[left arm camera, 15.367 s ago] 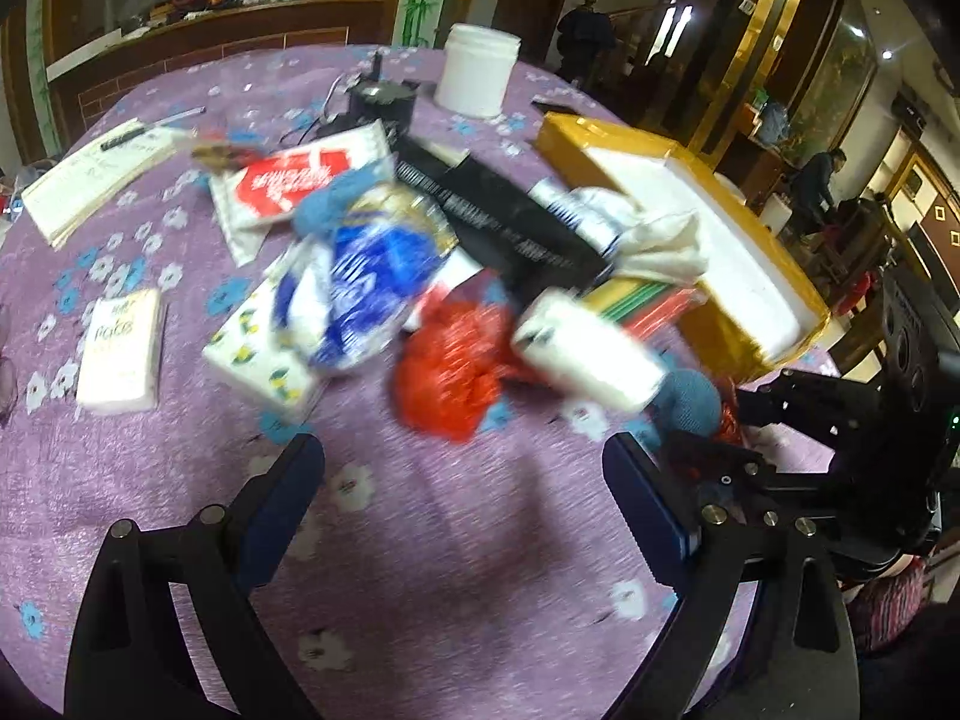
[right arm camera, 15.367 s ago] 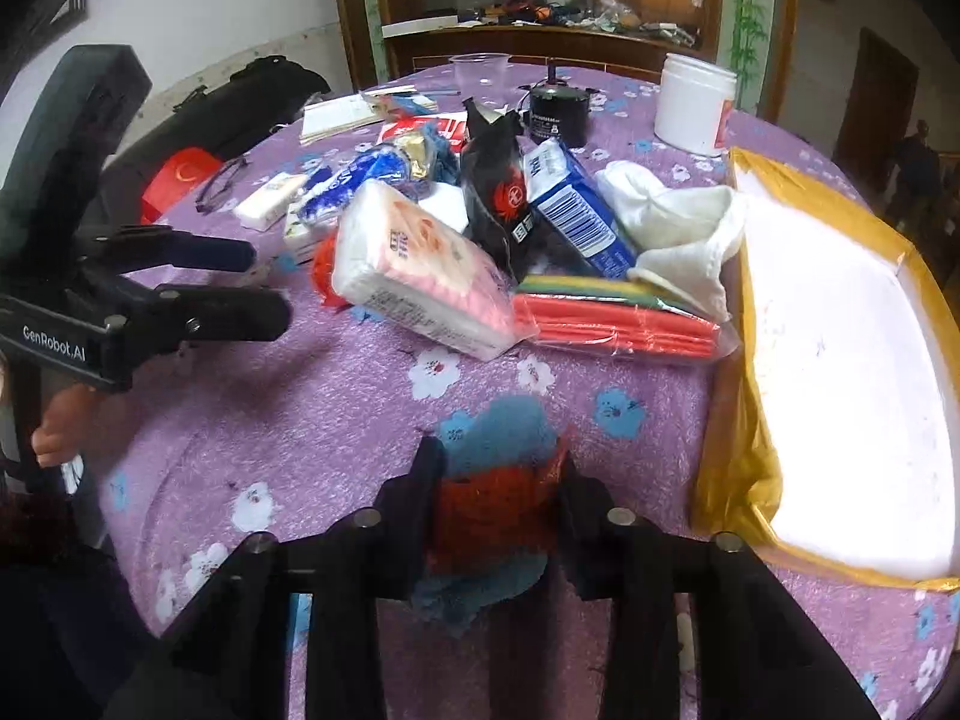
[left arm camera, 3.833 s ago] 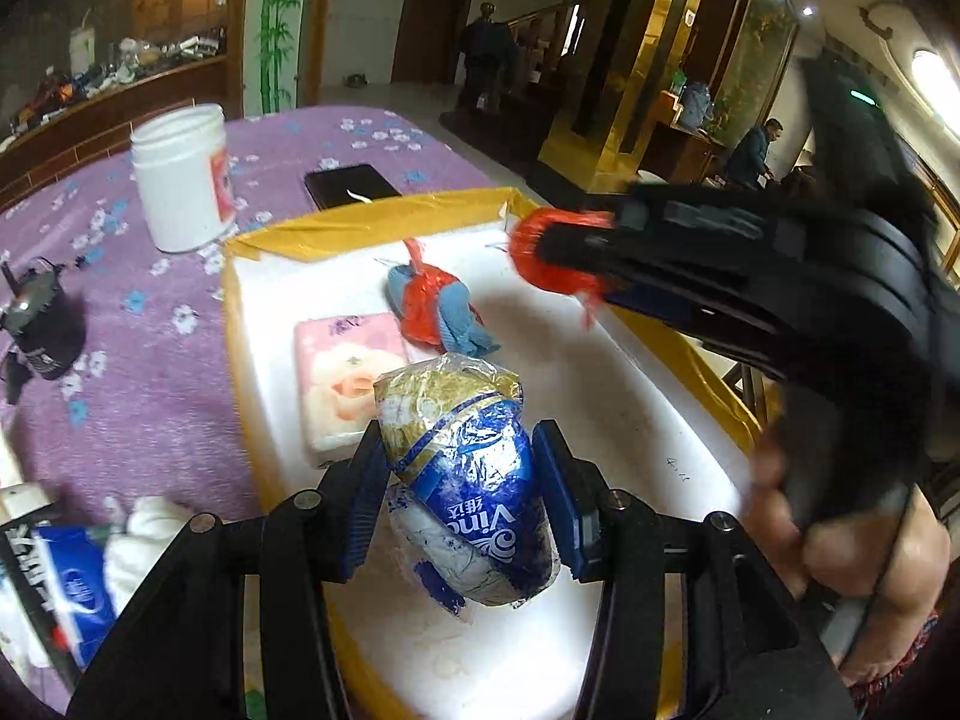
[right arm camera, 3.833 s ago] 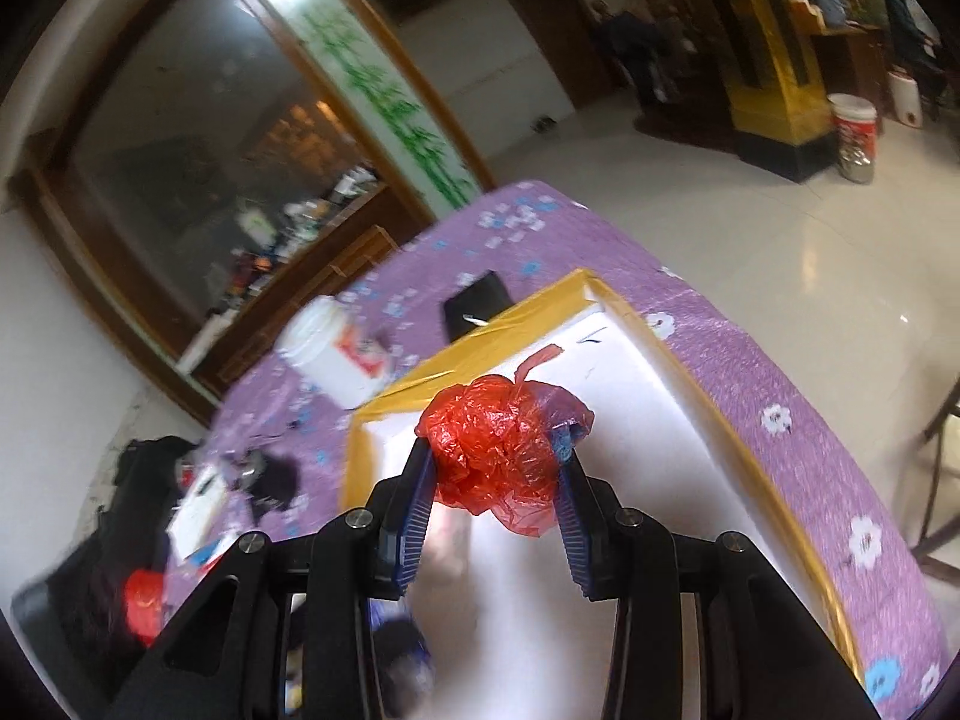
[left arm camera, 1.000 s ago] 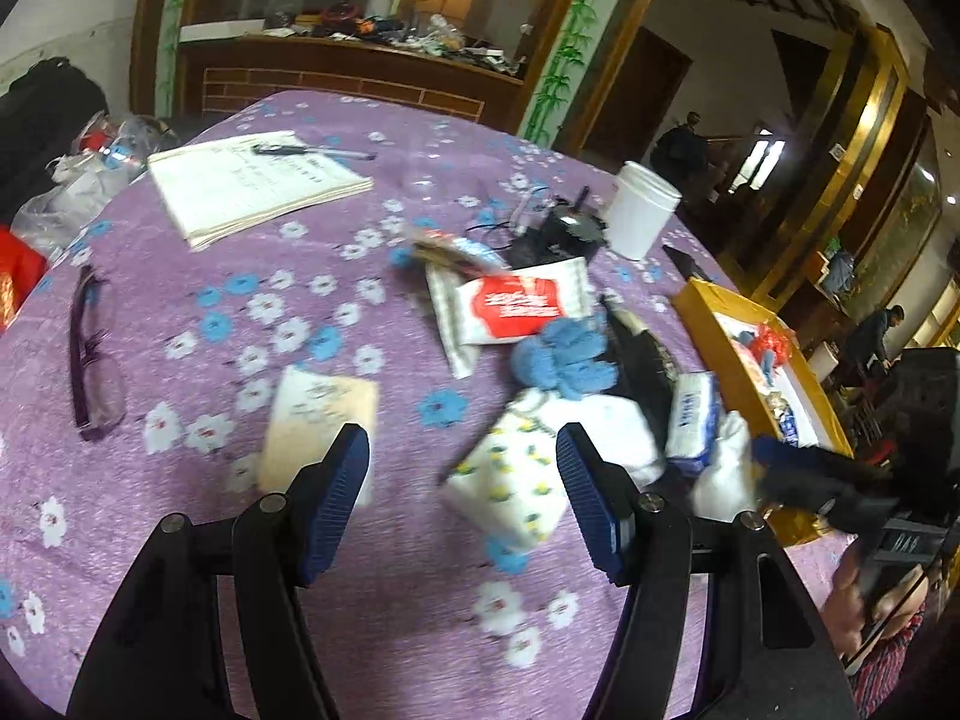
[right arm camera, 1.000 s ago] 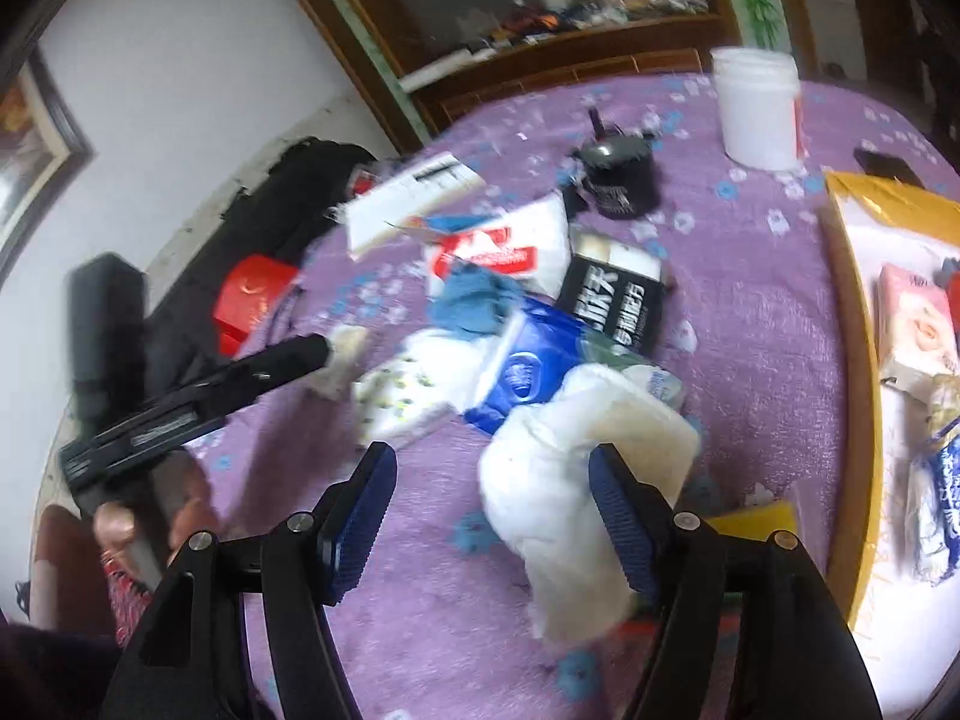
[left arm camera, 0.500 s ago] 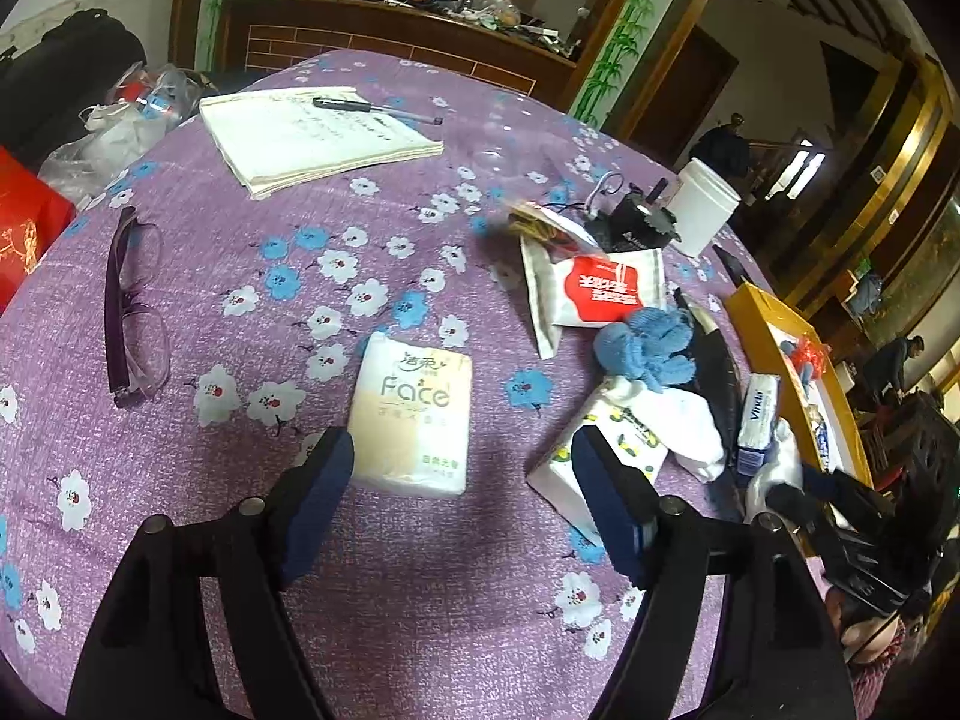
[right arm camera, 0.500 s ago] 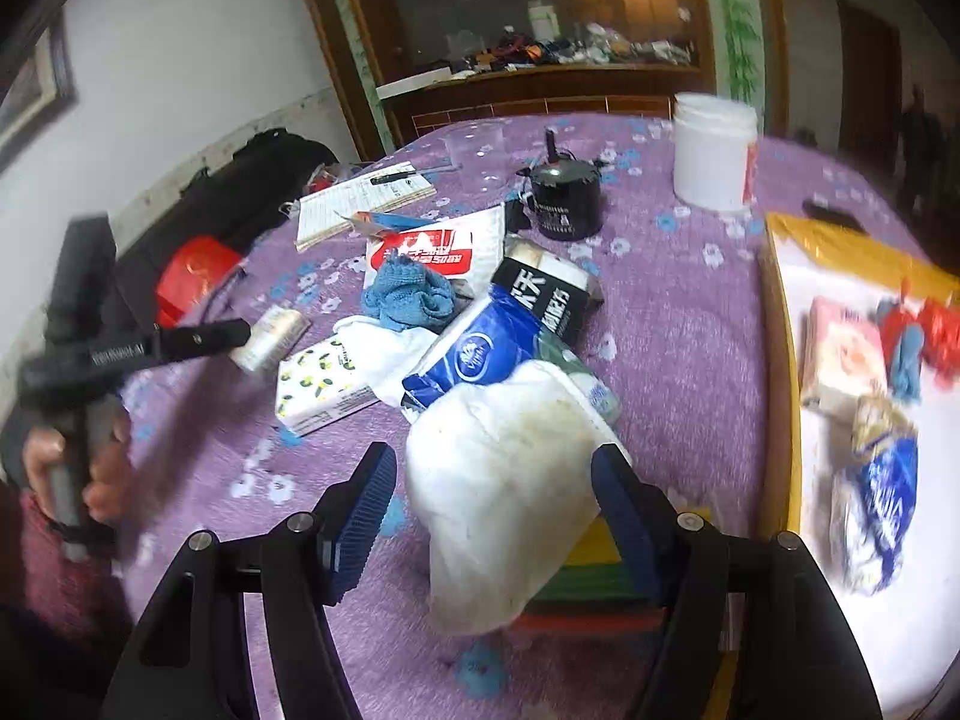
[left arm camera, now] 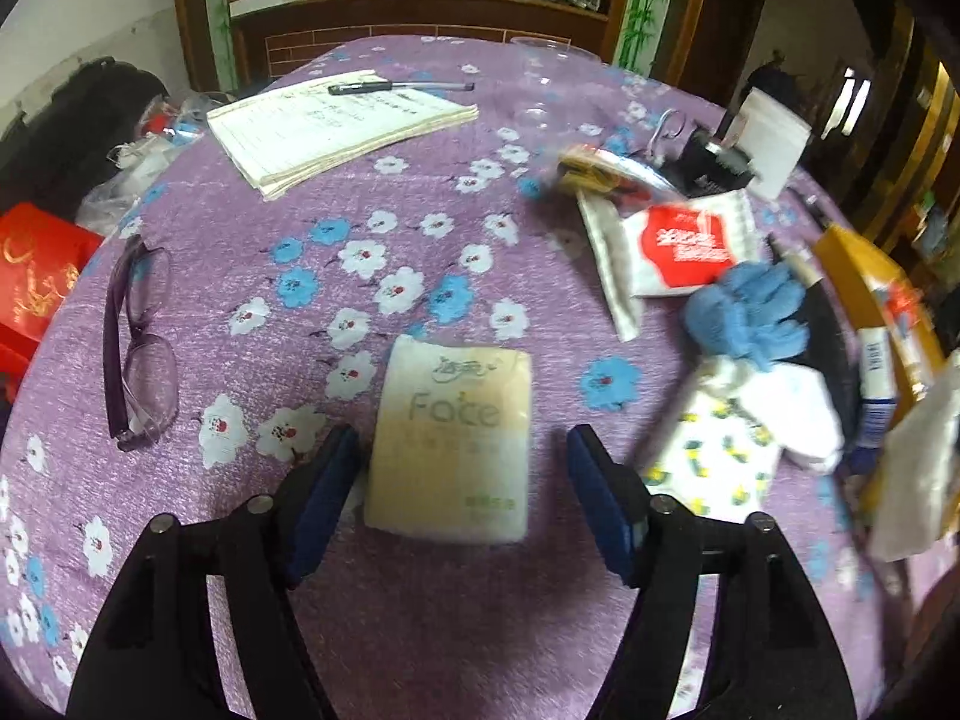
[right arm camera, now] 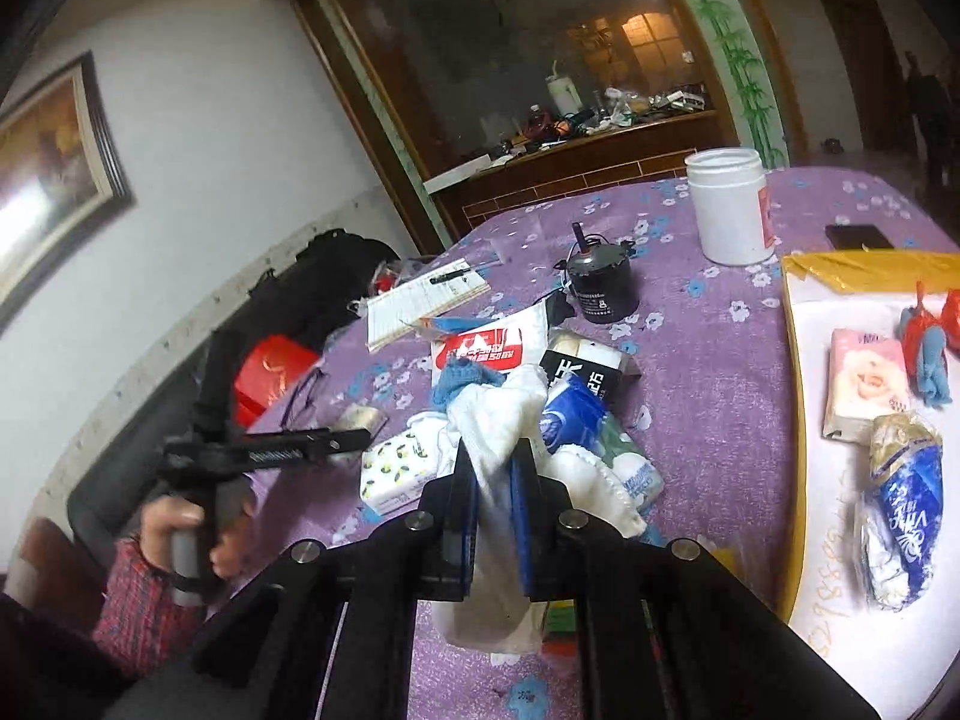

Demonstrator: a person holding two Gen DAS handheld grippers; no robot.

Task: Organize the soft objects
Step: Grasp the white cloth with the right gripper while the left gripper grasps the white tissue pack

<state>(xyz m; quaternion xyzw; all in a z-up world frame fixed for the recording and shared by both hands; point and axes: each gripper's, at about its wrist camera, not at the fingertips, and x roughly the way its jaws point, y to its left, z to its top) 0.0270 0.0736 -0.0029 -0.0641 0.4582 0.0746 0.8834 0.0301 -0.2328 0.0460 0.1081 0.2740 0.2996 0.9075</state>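
left hand-held gripper [left arm camera: 462, 468] closing, right [right arm camera: 493, 468] clamped

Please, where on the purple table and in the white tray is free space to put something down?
Bare cloth lies between the notebook, the glasses and the Face tissue pack. The tray is free near its front. Crowded: around the blue cloth.

Motion blur smears the tissue pack [left arm camera: 451, 444] lettering; the white cloth [right arm camera: 498, 450] hides items beneath; the tray [right arm camera: 807, 546] runs off-frame.

tablecloth [left arm camera: 360, 192]: purple, floral | tissue pack [left arm camera: 453, 444]: cream, perhaps yellowish | cloth [right arm camera: 504, 420]: white
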